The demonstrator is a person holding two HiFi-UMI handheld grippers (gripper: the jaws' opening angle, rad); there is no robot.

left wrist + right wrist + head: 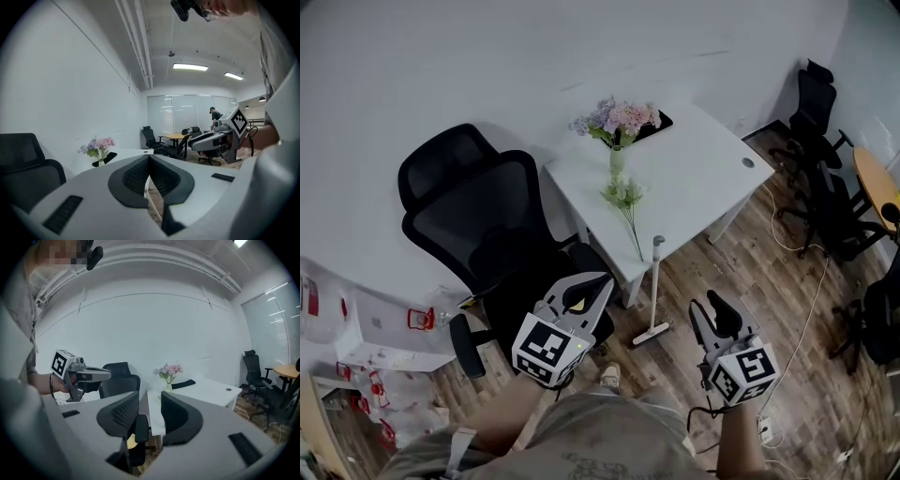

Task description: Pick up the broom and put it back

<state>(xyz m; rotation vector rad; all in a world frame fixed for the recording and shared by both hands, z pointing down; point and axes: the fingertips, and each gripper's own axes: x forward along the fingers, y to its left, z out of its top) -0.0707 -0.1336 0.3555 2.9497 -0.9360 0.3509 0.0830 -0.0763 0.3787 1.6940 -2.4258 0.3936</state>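
The broom [655, 286] has a pale handle and a flat white head. It stands on the wooden floor and leans against the front edge of the white desk [703, 173]. My left gripper [589, 284] hovers over the seat of a black office chair, left of the broom; its jaws meet at the tips with nothing between them [149, 157]. My right gripper [713, 309] is to the right of the broom head and apart from it. Its jaws stand open and empty [150, 399]. Each gripper shows in the other's view.
The black office chair [483, 220] fills the space left of the desk. A vase of flowers [619, 127] and a loose flower stem [628, 206] are on the desk. More black chairs [825, 187] and a round wooden table [874, 183] stand at the right. A cable [802, 328] runs across the floor.
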